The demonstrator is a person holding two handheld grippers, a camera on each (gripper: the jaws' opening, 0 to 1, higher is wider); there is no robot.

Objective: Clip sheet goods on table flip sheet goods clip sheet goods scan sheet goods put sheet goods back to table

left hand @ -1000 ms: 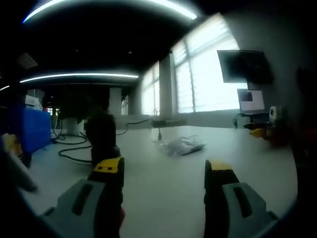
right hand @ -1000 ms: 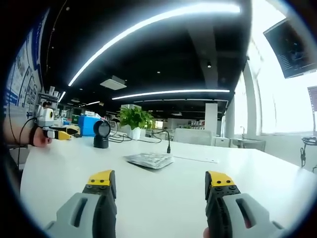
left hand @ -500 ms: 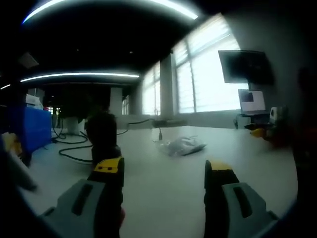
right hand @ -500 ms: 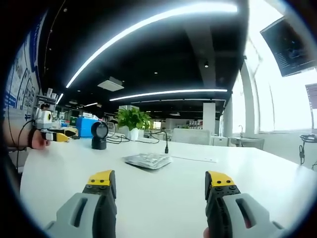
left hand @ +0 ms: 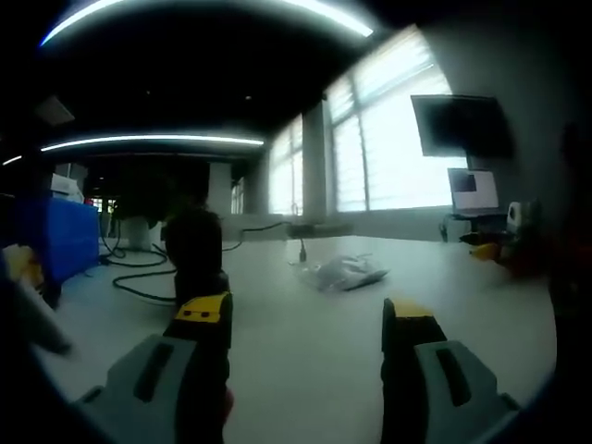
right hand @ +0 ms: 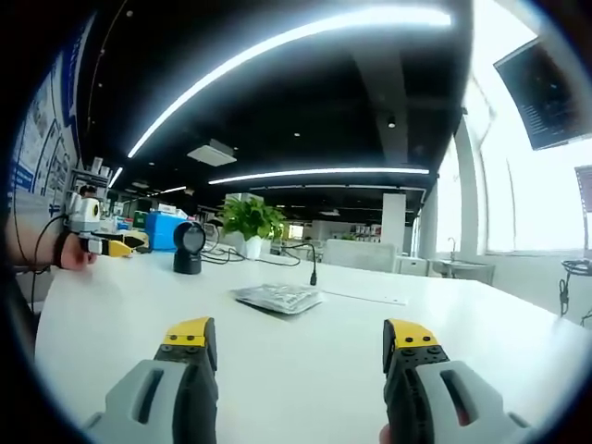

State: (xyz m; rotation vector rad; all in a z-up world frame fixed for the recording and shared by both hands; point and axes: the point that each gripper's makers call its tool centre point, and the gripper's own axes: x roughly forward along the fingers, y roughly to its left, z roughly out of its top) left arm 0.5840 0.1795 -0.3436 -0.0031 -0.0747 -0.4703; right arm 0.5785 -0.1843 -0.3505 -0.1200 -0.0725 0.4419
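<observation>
The room was a large open office with long ceiling light strips and bright windows along one side. A wide white table (right hand: 296, 342) ran across both views, mostly bare. On it, well ahead of both grippers, lay the sheet goods (right hand: 277, 298), a flat, shiny packet that looked like thin items sealed in clear film; in the left gripper view it (left hand: 344, 273) appeared crumpled and glossy, with a cable end just behind it. A dark scanner (right hand: 189, 248) stood upright on the table, well apart from the packet, and in the left gripper view it (left hand: 194, 254) rose just beyond the left jaw. A potted plant (right hand: 248, 224) sat further back.

The right gripper (right hand: 301, 356) had its jaws spread wide with nothing between them, held low over the table. The left gripper (left hand: 305, 328) was likewise wide apart and empty; it (right hand: 104, 246) could also be seen at the far left of the right gripper view, in the person's hand.

The packet seemed light, thin and floppy, and its film likely slippery. It lay almost flush with the table, so a jaw would probably have to slide under a raised edge or corner. A grip near one edge would let it droop; a firm pinch on the edge seemed safest for flipping.
</observation>
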